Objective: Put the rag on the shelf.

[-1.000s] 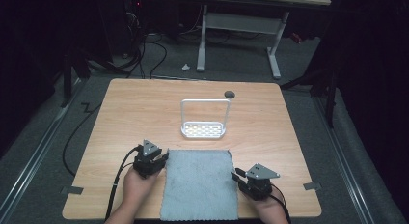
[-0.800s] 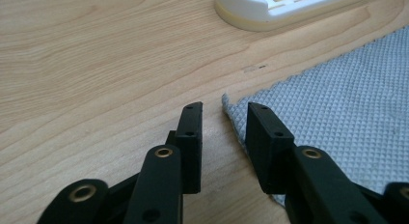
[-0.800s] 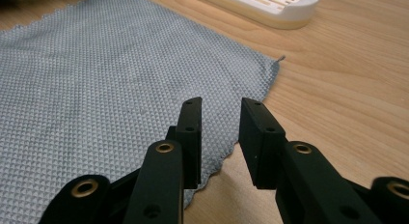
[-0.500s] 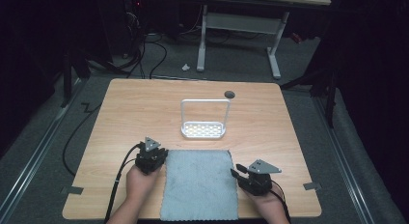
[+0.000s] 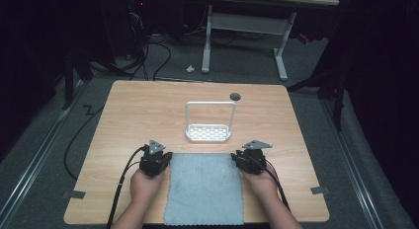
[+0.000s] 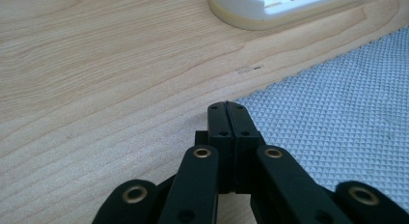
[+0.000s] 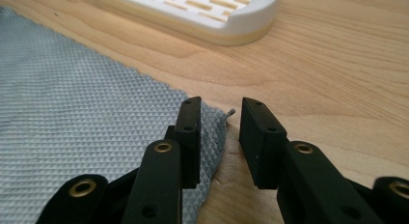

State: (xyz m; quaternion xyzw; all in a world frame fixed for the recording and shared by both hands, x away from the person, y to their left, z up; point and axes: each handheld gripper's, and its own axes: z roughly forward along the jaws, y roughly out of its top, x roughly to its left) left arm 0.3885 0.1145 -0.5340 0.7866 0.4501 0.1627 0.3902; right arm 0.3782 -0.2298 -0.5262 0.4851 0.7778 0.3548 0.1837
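Observation:
A grey textured cloth (image 5: 205,187) lies flat at the table's near edge, between the person's two hands. My left gripper (image 5: 167,158) sits at its far left corner. In the left gripper view that gripper (image 6: 226,108) is shut, and the corner of the cloth (image 6: 337,113) ends right at the pressed-together tips. My right gripper (image 5: 238,158) is at the far right corner. In the right gripper view its jaws (image 7: 219,118) have just been closing but stand apart, one over the cloth (image 7: 72,113), one over bare wood, with the corner between them.
A white slotted rack (image 5: 208,133) with a tall wire hoop stands just beyond the cloth, close to both grippers (image 6: 279,7) (image 7: 202,11). A small dark hole (image 5: 235,96) lies farther back on the wooden table (image 5: 133,110). Cables trail from both grippers toward the person.
The right hand has moved away from the person along the cloth's right edge up to its far corner. The left hand has stayed at the far left corner.

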